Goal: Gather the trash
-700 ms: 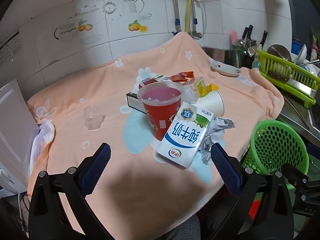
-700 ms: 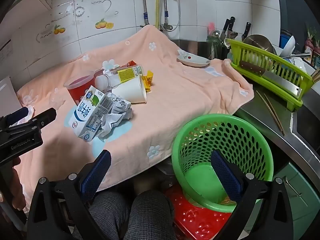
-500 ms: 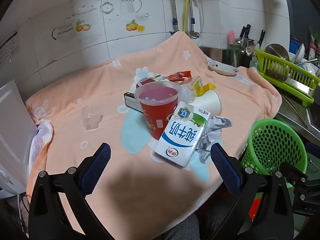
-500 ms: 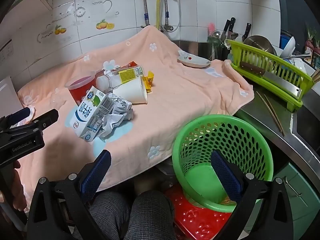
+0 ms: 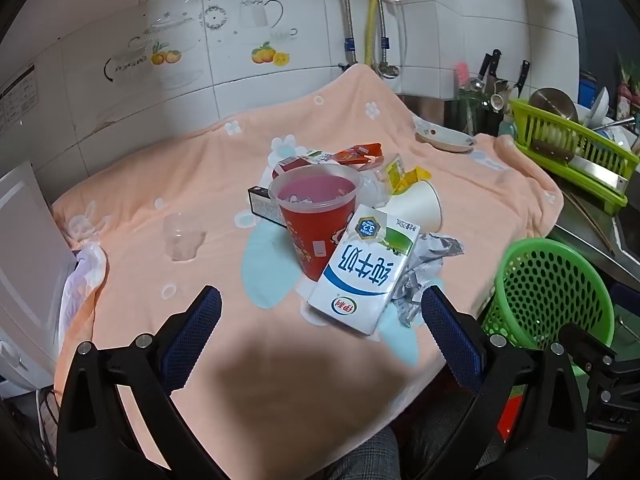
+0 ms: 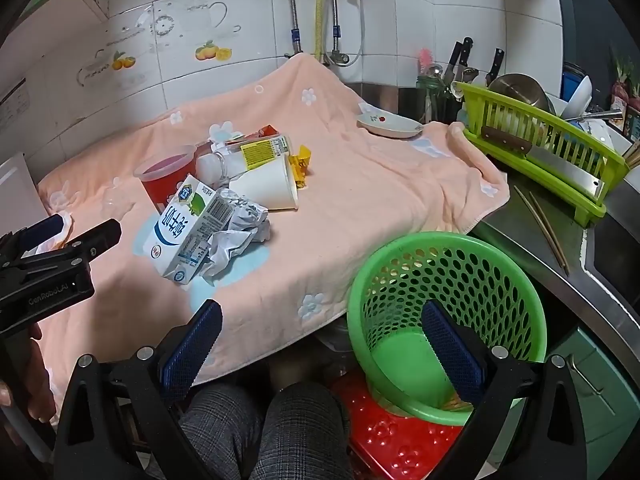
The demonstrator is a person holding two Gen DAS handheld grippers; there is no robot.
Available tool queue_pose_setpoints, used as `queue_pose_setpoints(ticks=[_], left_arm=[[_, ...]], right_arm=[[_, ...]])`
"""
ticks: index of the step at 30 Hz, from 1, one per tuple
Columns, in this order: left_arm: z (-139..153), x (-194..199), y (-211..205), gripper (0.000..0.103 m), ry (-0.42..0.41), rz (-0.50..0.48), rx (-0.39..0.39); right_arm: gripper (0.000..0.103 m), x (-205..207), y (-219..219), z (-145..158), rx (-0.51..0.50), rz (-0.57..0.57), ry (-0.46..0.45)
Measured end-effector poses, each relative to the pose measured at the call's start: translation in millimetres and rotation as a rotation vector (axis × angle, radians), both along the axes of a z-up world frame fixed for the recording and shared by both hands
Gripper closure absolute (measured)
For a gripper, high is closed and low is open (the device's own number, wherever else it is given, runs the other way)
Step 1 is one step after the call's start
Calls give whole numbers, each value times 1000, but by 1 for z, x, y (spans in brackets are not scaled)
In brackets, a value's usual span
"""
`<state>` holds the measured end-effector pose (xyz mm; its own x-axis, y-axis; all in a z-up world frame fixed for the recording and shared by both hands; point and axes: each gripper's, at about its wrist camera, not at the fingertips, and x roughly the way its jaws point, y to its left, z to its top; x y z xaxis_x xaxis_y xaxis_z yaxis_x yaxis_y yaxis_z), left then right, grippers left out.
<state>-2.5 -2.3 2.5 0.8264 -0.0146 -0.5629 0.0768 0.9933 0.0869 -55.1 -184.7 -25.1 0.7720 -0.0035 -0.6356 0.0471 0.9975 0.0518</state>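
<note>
A pile of trash lies on the peach cloth (image 5: 168, 184): a white and blue milk carton (image 5: 362, 270), a red plastic cup (image 5: 316, 216), crumpled foil (image 5: 426, 264), a tipped white paper cup (image 5: 416, 206), wrappers (image 5: 356, 152) and a small clear cup (image 5: 182, 236). The carton (image 6: 188, 228) also shows in the right wrist view. My left gripper (image 5: 320, 320) is open and empty, just short of the carton. My right gripper (image 6: 320, 340) is open and empty above the table's front edge, beside the green mesh basket (image 6: 444, 320).
A green dish rack (image 6: 540, 144) with a knife stands on the steel counter at right, chopsticks (image 6: 540, 228) beside it. A small dish (image 6: 386, 124) sits at the cloth's far edge. A red stool (image 6: 396, 440) is under the basket. A white appliance (image 5: 24, 264) stands at left.
My left gripper has eased slightly forward toward the trash pile. The right gripper has barely moved. Nothing was taken hold of.
</note>
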Motion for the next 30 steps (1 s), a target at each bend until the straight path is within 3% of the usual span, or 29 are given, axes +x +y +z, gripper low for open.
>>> queue_pose_setpoints(ticks=[30], left_arm=[[-6,7,3,5,15,12,-5]], right_arm=[[6,6,4,-5,9,18,8]])
